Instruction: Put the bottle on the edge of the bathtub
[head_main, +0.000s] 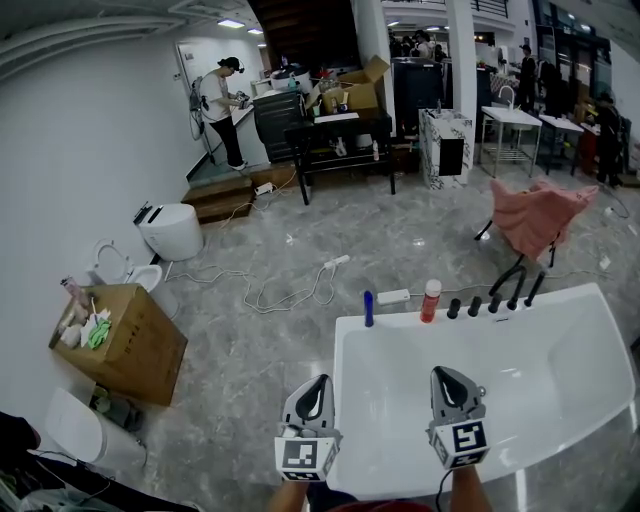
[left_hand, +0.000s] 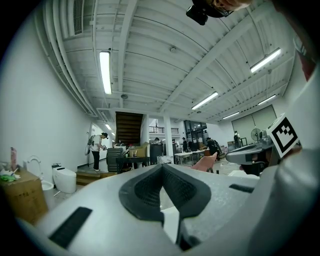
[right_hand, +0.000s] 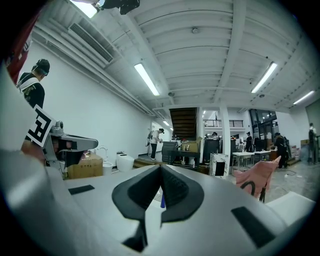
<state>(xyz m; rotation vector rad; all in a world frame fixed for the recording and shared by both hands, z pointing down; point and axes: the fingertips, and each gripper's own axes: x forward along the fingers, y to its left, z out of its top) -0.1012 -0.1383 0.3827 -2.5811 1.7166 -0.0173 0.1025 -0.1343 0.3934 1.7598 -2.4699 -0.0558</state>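
Observation:
A white bathtub (head_main: 346, 420) fills the lower right of the head view. On its far rim stand a slim blue bottle (head_main: 368, 308) and a red bottle with a white cap (head_main: 431, 300), next to black tap fittings (head_main: 495, 298). My left gripper (head_main: 318, 384) hangs at the tub's near left corner, shut and empty; its own view shows the jaws (left_hand: 162, 168) closed tip to tip. My right gripper (head_main: 448, 374) is over the tub's near part, also shut on nothing (right_hand: 160, 168). The blue bottle (right_hand: 162, 200) shows far off below its closed tips. Both grippers point level.
Left of the tub stands a cardboard box (head_main: 130, 340) with small items on top, and a toilet (head_main: 170, 230) stands farther back. A cable and power strip (head_main: 393, 296) lie on the floor beyond the tub. A pink-draped chair (head_main: 540, 215) stands at the right. A person (head_main: 222, 105) works at the back.

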